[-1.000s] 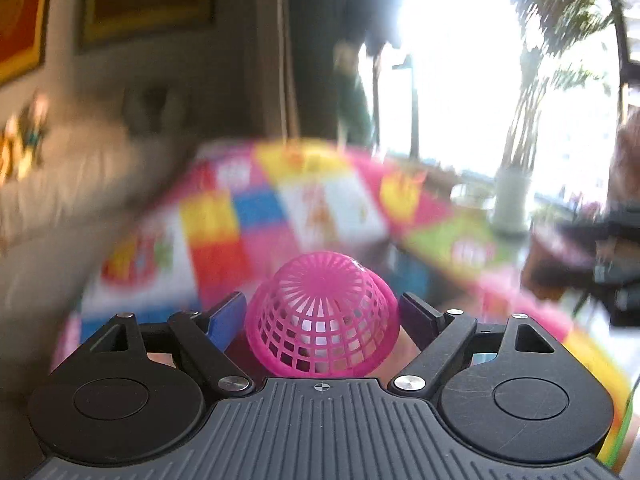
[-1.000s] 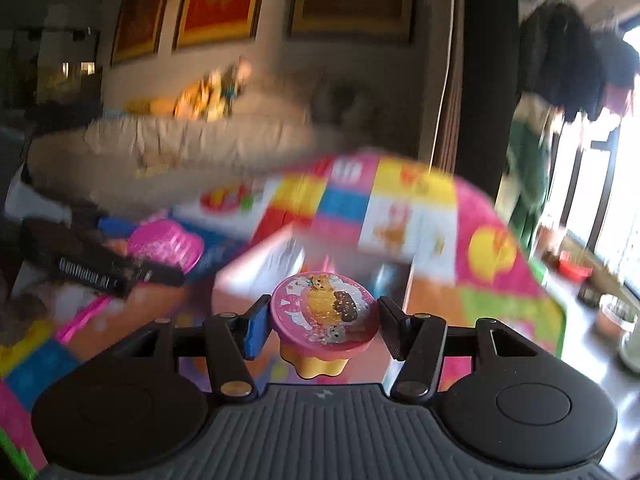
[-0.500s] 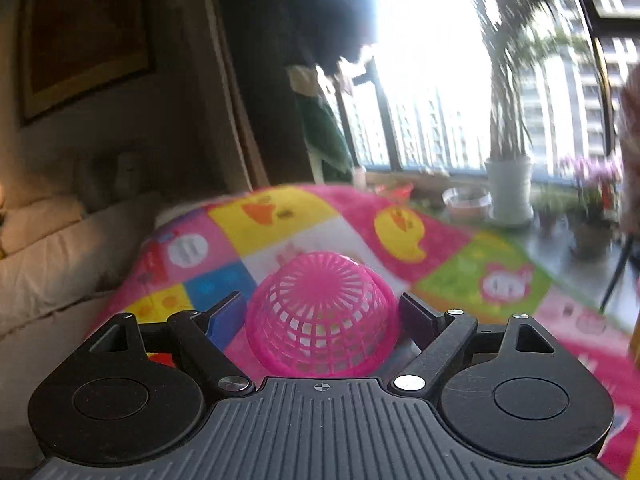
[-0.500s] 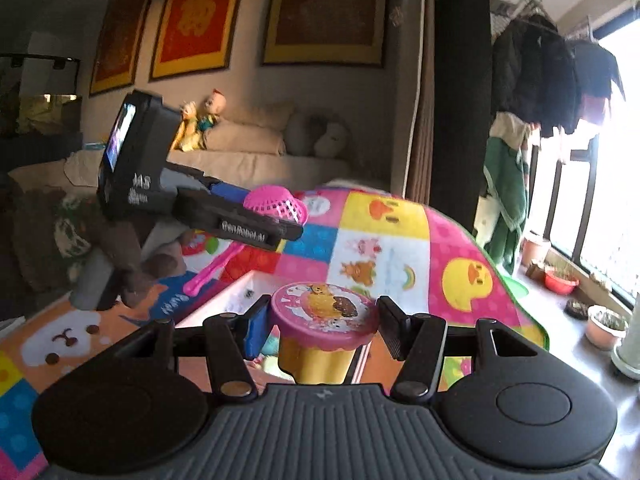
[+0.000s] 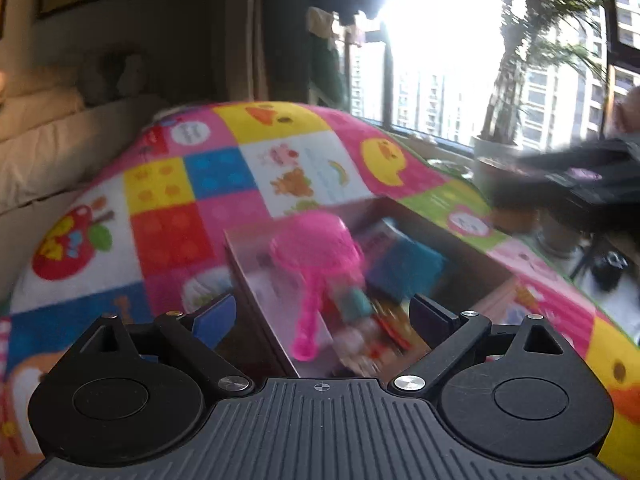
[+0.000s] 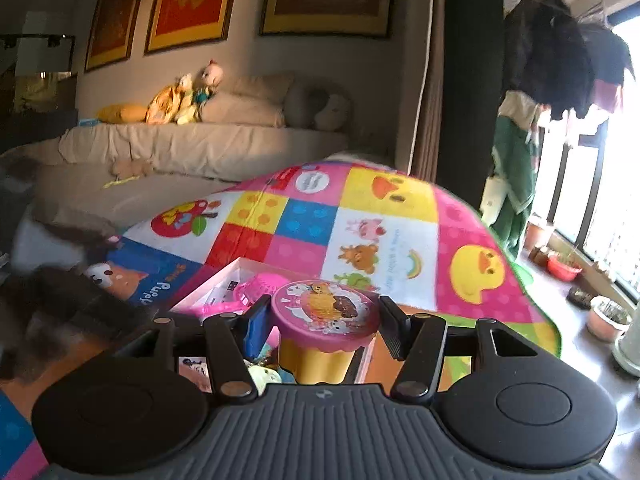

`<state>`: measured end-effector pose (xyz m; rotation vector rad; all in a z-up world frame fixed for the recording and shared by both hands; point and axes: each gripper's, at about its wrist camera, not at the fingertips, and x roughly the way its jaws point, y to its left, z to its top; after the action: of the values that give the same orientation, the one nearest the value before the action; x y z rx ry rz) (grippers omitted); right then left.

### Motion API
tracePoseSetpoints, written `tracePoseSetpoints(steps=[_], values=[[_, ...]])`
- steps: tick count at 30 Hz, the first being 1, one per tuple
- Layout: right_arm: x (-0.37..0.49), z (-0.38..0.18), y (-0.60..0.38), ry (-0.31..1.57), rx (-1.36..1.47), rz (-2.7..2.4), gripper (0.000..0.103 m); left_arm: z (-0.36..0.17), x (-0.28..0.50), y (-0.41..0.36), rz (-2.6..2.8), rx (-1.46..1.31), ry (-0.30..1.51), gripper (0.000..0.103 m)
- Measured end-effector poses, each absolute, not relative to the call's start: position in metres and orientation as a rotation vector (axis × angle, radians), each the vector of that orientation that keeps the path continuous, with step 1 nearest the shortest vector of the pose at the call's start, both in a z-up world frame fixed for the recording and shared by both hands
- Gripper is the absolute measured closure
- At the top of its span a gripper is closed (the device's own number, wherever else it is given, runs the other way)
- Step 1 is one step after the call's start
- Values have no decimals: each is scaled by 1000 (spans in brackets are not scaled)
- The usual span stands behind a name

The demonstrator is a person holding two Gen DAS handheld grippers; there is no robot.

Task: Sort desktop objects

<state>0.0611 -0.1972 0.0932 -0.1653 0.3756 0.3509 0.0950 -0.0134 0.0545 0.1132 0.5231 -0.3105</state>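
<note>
My left gripper [image 5: 324,316] is open and empty above an open box [image 5: 256,272] on the play mat. A pink mesh strainer toy [image 5: 316,252] lies blurred in the box, free of the fingers, among several toys. My right gripper [image 6: 324,322] is shut on a yellow cup with a pink cartoon lid [image 6: 324,312], held above the same box [image 6: 224,276]. The pink strainer [image 6: 260,284] shows in the box behind the cup. The right gripper's dark body [image 5: 580,176] crosses the right side of the left wrist view.
A colourful patchwork play mat [image 6: 360,224] covers the surface. A beige sofa [image 6: 200,148] with stuffed toys stands behind. Potted plants [image 6: 608,320] and a window lie to the right. The left gripper's blurred dark shape [image 6: 60,300] sits at the left edge.
My left gripper has opened and let go of the pink strainer, which has dropped into the box. My right gripper still holds the cup and has moved closer over the box.
</note>
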Motion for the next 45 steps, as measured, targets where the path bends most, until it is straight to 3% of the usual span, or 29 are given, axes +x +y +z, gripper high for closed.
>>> tracePoseSetpoints(steps=[8, 12, 18, 23, 26, 28, 30, 32, 37, 40, 45], values=[[109, 73, -184, 515, -51, 386, 46, 41, 78, -15, -360, 97, 542, 4], [105, 78, -191, 507, -33, 376, 37, 40, 68, -11, -340, 57, 548, 3], [98, 85, -198, 502, -26, 346, 32, 30, 55, -11, -299, 40, 578, 1], [86, 77, -183, 495, -67, 366, 33, 22, 48, -11, -304, 35, 609, 1], [99, 77, -165, 555, -38, 432, 49, 19, 43, -8, -297, 24, 617, 1], [116, 81, -154, 562, -31, 454, 49, 19, 40, -5, -295, 12, 625, 1], [147, 82, -147, 623, 13, 472, 36, 22, 36, -2, -296, -1, 619, 1], [175, 78, -139, 660, 39, 456, 33, 28, 32, 1, -302, -22, 597, 1], [225, 46, -118, 768, 39, 410, 33, 36, 29, 9, -301, -56, 564, 1], [232, 37, -121, 801, 83, 425, 39, 34, 30, 15, -301, -81, 570, 1], [197, 48, -139, 680, 47, 305, 40, 31, 30, 15, -312, -108, 572, 1]])
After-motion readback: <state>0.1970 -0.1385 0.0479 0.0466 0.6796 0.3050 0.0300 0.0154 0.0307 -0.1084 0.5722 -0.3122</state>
